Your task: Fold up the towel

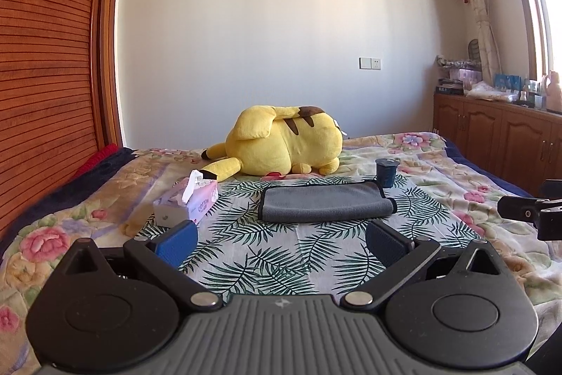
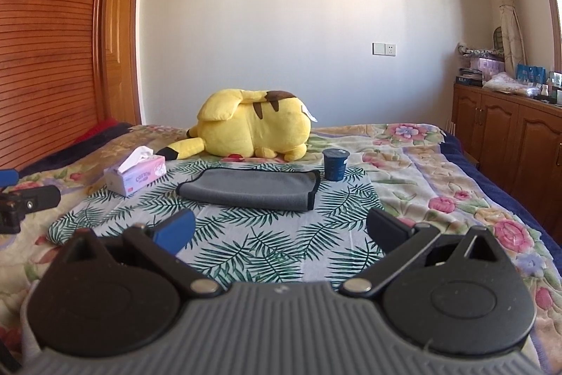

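Observation:
A grey towel (image 1: 325, 203) with a black hem lies folded over on a leaf-print cloth (image 1: 281, 255) on the bed; it also shows in the right wrist view (image 2: 251, 189). My left gripper (image 1: 281, 243) is open and empty, hovering above the cloth short of the towel. My right gripper (image 2: 281, 231) is open and empty too, at a similar distance from the towel. Part of the right gripper's body shows at the right edge of the left wrist view (image 1: 530, 211).
A pink tissue box (image 1: 191, 201) stands left of the towel. A dark cup (image 1: 386, 172) stands at the towel's far right corner. A yellow plush toy (image 1: 281, 143) lies behind. A floral quilt (image 1: 474, 192) covers the bed. Wooden cabinets (image 2: 509, 136) stand on the right.

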The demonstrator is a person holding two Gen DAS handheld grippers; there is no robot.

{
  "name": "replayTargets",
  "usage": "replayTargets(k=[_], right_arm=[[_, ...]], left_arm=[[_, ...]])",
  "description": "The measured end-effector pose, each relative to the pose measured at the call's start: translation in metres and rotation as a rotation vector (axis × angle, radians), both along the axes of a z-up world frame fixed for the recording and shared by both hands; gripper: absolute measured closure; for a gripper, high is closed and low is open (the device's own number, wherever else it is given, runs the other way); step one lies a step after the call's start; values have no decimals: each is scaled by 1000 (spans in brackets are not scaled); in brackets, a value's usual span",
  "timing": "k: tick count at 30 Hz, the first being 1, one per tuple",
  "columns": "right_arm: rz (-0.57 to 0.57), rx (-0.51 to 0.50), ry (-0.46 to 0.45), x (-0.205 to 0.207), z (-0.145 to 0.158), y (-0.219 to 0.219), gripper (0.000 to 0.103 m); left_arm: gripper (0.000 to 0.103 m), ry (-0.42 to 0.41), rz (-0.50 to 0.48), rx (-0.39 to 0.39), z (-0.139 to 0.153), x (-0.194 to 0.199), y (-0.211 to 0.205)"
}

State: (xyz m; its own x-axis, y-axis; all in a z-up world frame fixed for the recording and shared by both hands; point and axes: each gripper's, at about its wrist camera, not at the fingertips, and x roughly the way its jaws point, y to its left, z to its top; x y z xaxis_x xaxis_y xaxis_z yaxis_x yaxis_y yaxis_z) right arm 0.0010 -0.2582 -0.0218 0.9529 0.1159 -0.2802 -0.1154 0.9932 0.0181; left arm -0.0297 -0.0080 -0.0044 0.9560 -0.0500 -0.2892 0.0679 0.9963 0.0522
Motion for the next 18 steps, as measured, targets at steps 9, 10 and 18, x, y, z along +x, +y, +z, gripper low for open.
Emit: replayTargets(k=[9, 10, 18], right_arm=[[1, 1, 0, 0, 0, 0, 0], [1, 1, 0, 0, 0, 0, 0], [0, 1, -1, 0, 0, 0, 0]], left_arm=[[16, 4, -1, 10, 0, 0, -1], [16, 3, -1, 10, 0, 0, -1], [16, 3, -1, 13, 0, 1, -1]])
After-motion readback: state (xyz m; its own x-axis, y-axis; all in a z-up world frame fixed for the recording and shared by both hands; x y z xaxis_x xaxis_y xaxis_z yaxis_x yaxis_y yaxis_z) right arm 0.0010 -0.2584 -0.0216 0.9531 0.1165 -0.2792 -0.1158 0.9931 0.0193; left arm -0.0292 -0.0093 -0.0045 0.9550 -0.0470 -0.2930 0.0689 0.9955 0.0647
